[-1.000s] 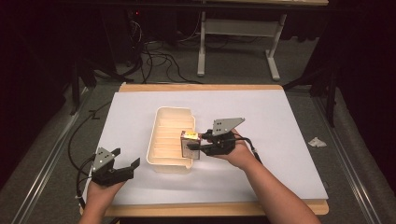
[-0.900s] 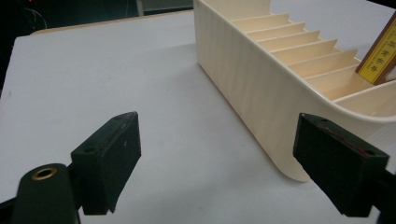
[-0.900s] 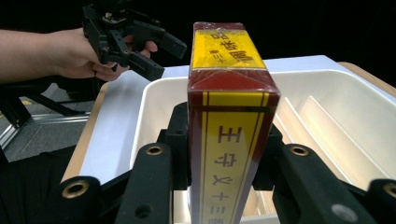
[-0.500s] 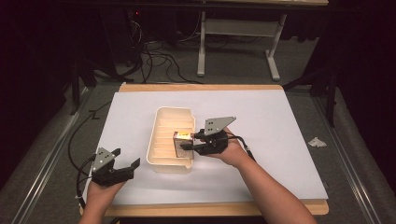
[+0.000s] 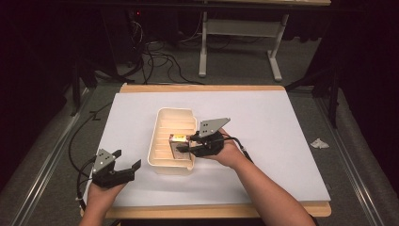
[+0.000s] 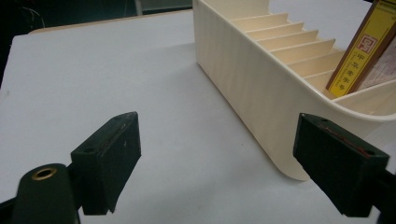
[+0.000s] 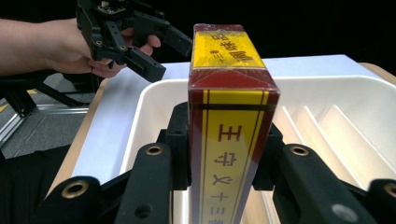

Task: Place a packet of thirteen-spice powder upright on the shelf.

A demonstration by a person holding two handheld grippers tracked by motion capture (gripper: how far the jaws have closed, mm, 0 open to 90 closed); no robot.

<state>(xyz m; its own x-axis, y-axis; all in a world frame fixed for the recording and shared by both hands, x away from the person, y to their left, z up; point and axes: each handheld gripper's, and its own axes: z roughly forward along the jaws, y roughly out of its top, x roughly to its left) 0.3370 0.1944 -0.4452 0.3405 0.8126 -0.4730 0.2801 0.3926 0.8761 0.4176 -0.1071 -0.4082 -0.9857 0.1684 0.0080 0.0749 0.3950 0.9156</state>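
Box clamped in right gripper, over tray.

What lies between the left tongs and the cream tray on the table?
Nothing: in the high view, bare white table cover separates the open left tongs from the cream tray. The left gripper view shows the same bare stretch.

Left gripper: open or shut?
Open. The left gripper has its jaws spread wide over bare table beside the tray, holding nothing.
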